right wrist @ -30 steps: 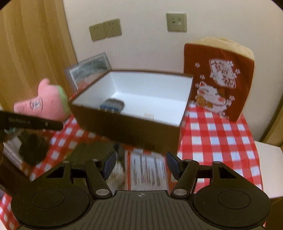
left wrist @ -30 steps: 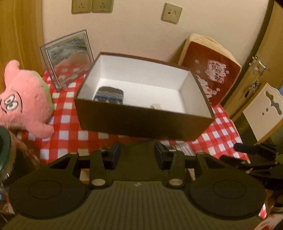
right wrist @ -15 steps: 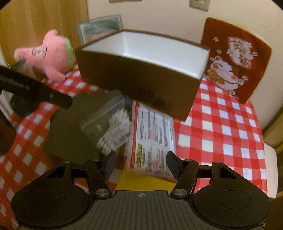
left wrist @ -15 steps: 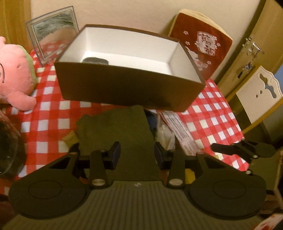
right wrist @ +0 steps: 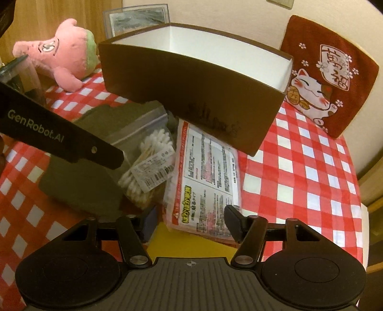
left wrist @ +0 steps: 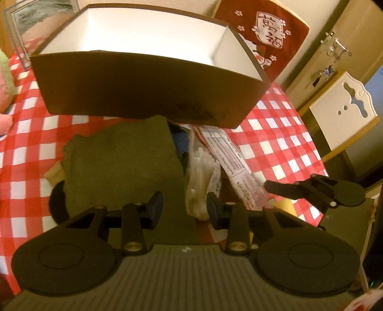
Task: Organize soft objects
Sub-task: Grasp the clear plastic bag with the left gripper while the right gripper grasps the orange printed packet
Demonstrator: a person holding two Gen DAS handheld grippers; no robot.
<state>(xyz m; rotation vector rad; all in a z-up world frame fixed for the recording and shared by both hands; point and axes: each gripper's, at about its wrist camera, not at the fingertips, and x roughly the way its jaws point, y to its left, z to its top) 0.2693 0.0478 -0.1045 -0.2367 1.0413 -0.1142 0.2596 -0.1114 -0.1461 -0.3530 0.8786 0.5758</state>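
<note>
A brown box point(left wrist: 143, 88) with a white inside stands on the red-checked table; it also shows in the right wrist view point(right wrist: 191, 95). In front of it lie an olive-green folded cloth point(left wrist: 119, 162), a clear bag of cotton swabs point(right wrist: 146, 162) and a flat printed packet point(right wrist: 208, 177). My left gripper point(left wrist: 184, 210) is open, low over the cloth's near edge and the swab bag point(left wrist: 201, 177). My right gripper point(right wrist: 189, 224) is open over the packet's near end. A pink plush point(right wrist: 62, 55) lies at the left. A red lucky-cat cushion point(right wrist: 328, 71) leans on the wall.
A clear picture frame point(right wrist: 136, 19) stands behind the box. A yellow sheet point(right wrist: 189, 246) lies under the packet. A white chair back point(left wrist: 344, 107) and a door point(left wrist: 340, 47) are off the table's right side. The left gripper's body point(right wrist: 59, 138) crosses the right view.
Both grippers have come down and forward toward the pile in front of the box. The box inside has dropped out of sight. Jaw openings look unchanged.
</note>
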